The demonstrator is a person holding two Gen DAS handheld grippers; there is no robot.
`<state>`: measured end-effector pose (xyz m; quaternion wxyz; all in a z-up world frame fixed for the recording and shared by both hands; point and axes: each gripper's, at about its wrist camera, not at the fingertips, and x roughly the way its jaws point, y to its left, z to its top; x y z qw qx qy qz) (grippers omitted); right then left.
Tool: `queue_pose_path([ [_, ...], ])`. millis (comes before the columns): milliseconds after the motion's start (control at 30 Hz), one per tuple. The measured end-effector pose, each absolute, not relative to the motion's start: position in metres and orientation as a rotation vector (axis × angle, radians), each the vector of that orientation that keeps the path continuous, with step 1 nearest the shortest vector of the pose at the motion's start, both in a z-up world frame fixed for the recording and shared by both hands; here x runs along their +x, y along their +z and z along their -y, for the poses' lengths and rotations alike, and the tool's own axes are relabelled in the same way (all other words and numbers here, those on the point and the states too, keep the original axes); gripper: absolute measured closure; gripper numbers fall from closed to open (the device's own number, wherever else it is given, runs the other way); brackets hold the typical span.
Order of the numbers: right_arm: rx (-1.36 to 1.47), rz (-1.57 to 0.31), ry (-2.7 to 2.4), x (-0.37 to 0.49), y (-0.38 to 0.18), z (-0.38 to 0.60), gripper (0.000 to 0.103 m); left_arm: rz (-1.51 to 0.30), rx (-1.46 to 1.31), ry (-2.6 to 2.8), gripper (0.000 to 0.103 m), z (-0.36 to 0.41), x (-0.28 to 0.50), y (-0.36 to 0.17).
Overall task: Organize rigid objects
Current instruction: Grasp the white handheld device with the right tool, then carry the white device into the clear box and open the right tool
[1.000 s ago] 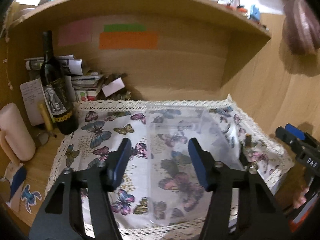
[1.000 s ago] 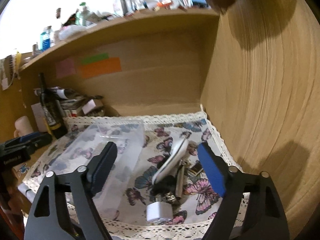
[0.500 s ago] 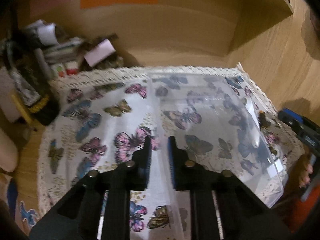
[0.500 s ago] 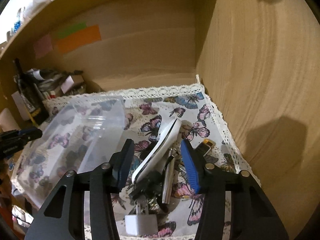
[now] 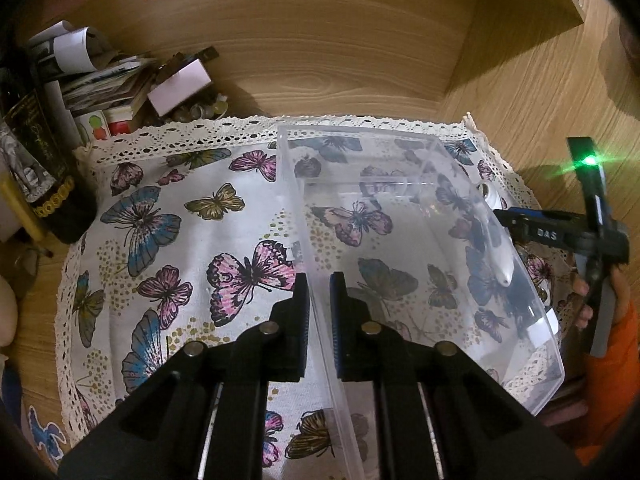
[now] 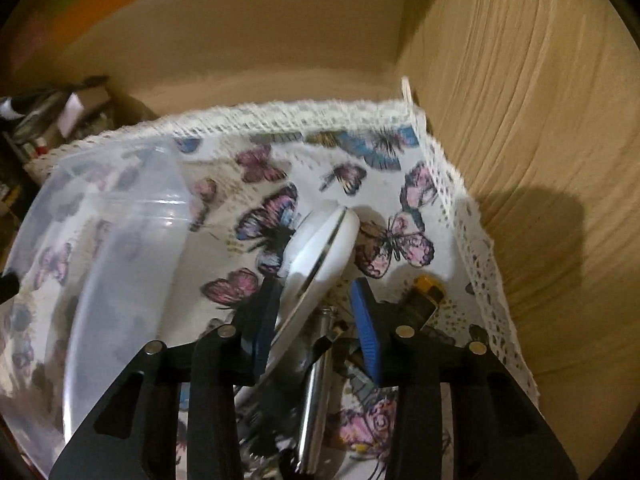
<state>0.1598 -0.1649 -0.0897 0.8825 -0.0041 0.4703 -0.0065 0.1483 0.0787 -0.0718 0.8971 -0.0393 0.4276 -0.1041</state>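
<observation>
Left wrist: left claw (image 5: 319,312) clamps clear bin (image 5: 420,240) wall; right claw (image 6: 316,320), marked "DAS", straddles white compact (image 6: 320,252), apart.

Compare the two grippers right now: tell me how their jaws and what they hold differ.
The left gripper has its jaws nearly together, pinching the thin side wall of the clear plastic bin. The right gripper stands wider, its jaws around the white oval object; whether both pads press it is unclear. The left one works at the bin's edge; the right one is over a small pile beside the bin. Both have black fingers with blue pads and sit above the butterfly cloth.
</observation>
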Motion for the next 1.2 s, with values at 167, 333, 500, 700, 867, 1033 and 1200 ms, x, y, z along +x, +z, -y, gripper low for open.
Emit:
queue_pose_path([
  [167,0.026,-1.06,0.004,0.176,-0.1,0.169,0.069,-0.879,-0.075,-0.222,0.093,-0.078,0.148,-0.072],
  [333,0.006,-1.079,0.002,0.187,-0.108,0.163,0.071,-0.875,-0.075,-0.223,0.093,-0.078,0.148,-0.072],
  [500,0.008,-1.056,0.005,0.186,-0.103,0.16,0.077,-0.875,-0.08,-0.221,0.093,-0.079,0.148,-0.072],
  [700,-0.002,-0.951,0.019,0.169,-0.07,0.153,0.082,-0.869,-0.067,-0.211,0.093,-0.077,0.147,-0.071],
  [867,0.001,-0.861,0.046,0.147,-0.037,0.15,0.082,-0.864,-0.056,-0.199,0.093,-0.076,0.147,-0.071],
  [1033,-0.02,-0.803,0.103,0.135,-0.014,0.131,0.082,-0.857,-0.05,-0.193,0.093,-0.075,0.146,-0.072],
  [1200,-0.059,-0.783,0.178,0.129,-0.009,0.096,0.082,-0.848,-0.048,-0.191,0.093,-0.074,0.144,-0.073],
])
